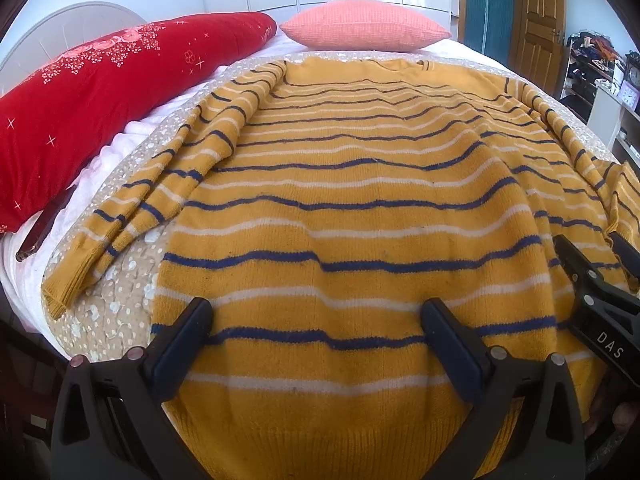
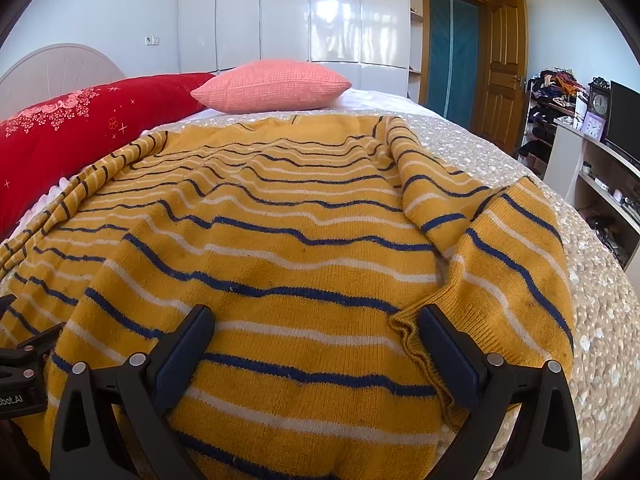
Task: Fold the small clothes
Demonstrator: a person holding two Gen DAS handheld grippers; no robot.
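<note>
Both claws released, fingers spread wide, nothing pinched between them. Left gripper (image 1: 316,320) poised low over the hem end of the striped sweater (image 1: 360,208), toward its left side; right gripper (image 2: 316,328) likewise over the hem end toward the right, with the bunched cuff of the right sleeve (image 2: 516,256) just beside its right finger (image 2: 444,352).

Spread flat, neck end away, on a flowered bed cover (image 1: 116,300); left sleeve (image 1: 160,196) trailing down alongside the body, right sleeve doubled back over the flank.

Probably soft, limp and fairly light; thick knit, so likely grippy rather than slick, prone to sagging and stretching if lifted by one point. Best pinched at the ribbed hem corners or at a sleeve cuff, two layers together.

No containers in use; shelves (image 2: 608,184) at the far right hold clutter too small to tell. Red pillow (image 1: 80,112) and pink cushion (image 1: 364,26) well beyond the neck.
</note>
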